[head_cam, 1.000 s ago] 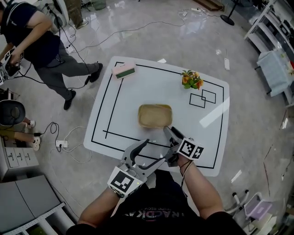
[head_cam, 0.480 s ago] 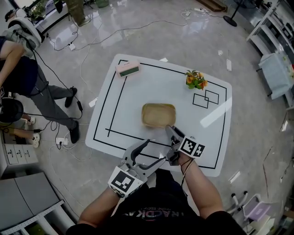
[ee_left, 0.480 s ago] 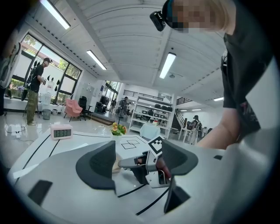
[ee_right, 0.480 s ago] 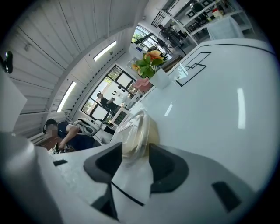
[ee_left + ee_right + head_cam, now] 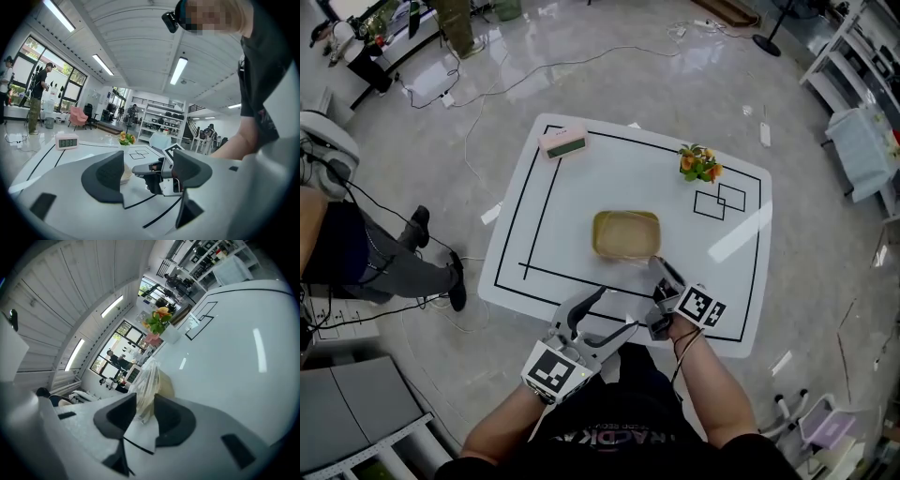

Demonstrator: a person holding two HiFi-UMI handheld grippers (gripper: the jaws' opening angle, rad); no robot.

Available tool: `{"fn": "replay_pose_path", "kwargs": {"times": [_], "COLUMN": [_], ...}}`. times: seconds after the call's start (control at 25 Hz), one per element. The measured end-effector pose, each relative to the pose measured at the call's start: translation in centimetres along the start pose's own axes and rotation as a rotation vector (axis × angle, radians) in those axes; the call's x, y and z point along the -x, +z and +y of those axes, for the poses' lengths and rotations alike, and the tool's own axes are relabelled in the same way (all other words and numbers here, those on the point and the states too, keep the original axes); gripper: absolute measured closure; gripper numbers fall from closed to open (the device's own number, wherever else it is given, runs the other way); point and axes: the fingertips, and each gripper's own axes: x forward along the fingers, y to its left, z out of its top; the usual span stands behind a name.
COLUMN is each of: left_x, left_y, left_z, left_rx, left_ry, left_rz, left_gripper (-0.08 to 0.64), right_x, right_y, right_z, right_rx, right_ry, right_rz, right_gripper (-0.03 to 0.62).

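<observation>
A tan packet in clear crinkled plastic [image 5: 626, 234] lies in the middle of the white table [image 5: 572, 202]. My right gripper [image 5: 661, 272] reaches its front right corner. In the right gripper view the jaws stand close together on the packet's plastic edge [image 5: 150, 380], which fills the gap at my right gripper [image 5: 145, 404]. My left gripper [image 5: 591, 314] hovers over the table's front edge, open and empty. In the left gripper view my left gripper [image 5: 147, 164] frames the other gripper's marker cube [image 5: 171, 151] and a bit of the packet [image 5: 125, 174].
A pink clock [image 5: 562, 142] sits at the table's far left corner and a small pot of flowers [image 5: 698, 163] at the far right, beside two drawn squares [image 5: 718, 201]. A person [image 5: 356, 248] sits on the floor at left among cables. Shelving [image 5: 862, 84] stands at right.
My right gripper's jaws have drawn closer together on the packet's plastic and shifted slightly right. The person at left has moved away from the table. My left gripper has stayed put.
</observation>
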Motion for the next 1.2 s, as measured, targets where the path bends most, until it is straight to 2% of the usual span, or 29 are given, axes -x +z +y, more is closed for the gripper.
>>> {"fn": "replay_pose_path", "kwargs": {"times": [0.24,0.48,0.6,0.72,0.8,1.04,1.2], "left_x": [0.9,2.7,3.8,5.0,5.8,7.9,9.0], "left_y": [0.6,0.9,1.5,1.6,1.8,1.6,2.1], "left_z": [-0.5,-0.6,-0.8,-0.8,-1.2,-2.6,-3.8], "left_rx": [-0.026,-0.032,-0.056,-0.049,-0.050,-0.047,-0.064], "left_ry": [-0.006,0.009,0.013,0.025,0.020,-0.023,-0.042], "left_rz": [-0.021,-0.023,-0.042,-0.049,-0.055,-0.064,-0.080], "left_gripper": [0.238,0.300,0.384,0.504,0.555,0.557,0.557], "right_x": [1.6,3.5,4.9,6.5,7.7,12.0,15.3], "right_y": [1.7,2.7,2.8,2.5,2.1,0.4,-0.2], "right_z": [3.3,8.0,10.7,13.2,14.8,18.8,20.7], "right_rx": [0.042,0.224,0.312,0.404,0.471,0.634,0.667], "right_ry": [0.126,0.203,0.229,0.237,0.232,0.208,0.195], "right_rz": [-0.080,-0.125,-0.153,-0.177,-0.189,-0.246,-0.292], "right_gripper": [0.557,0.560,0.560,0.560,0.560,0.561,0.560]}}
